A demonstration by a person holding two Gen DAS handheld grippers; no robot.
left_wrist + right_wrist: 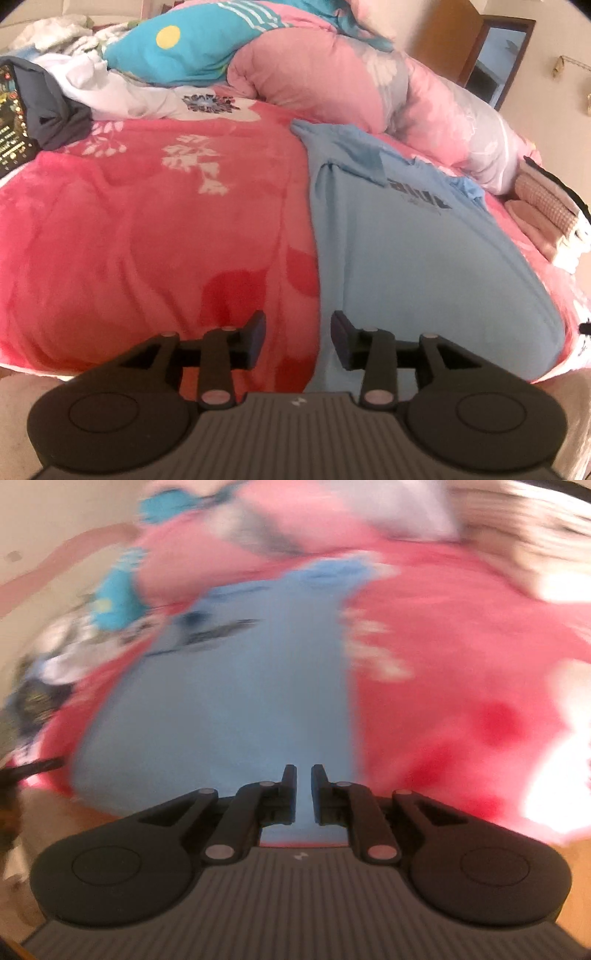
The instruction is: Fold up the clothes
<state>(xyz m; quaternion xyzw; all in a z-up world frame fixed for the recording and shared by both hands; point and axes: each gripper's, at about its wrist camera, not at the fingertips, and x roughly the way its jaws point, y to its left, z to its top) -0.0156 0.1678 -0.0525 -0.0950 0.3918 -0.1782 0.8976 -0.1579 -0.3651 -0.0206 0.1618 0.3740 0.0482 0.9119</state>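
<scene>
Left wrist view shows the light blue T-shirt (424, 251) spread on the red floral blanket (147, 240), its hem toward the camera and its collar and dark printed lettering at the far end; a sleeve or side panel looks folded in over the chest near the print, so the fold seems already begun, though that is a judgement. The left gripper (298, 338) hangs just above the shirt's near left edge with its tongs well apart and nothing between them; one finger sits over the blanket, the other over the shirt. Beyond the shirt's collar lie a bunched pink quilt (332, 81) and a turquoise pillow (177, 48); off the shirt's right side sits a small stack of folded clothes (546, 218); far to the shirt's left is a heap of dark and white garments (66, 99).

Right wrist view is heavily blurred; the right gripper (303, 794) hovers over the T-shirt (229, 709) near its hem, its tongs drawn nearly together with a narrow gap, apparently gripping nothing; whether cloth is pinched I cannot tell for sure.

The shirt should handle as thin, light, limp cotton; it will drape and sag rather than hold shape, and it may drag on the plush blanket. Best hold is likely a pinch at each hem corner, catching both layers.
</scene>
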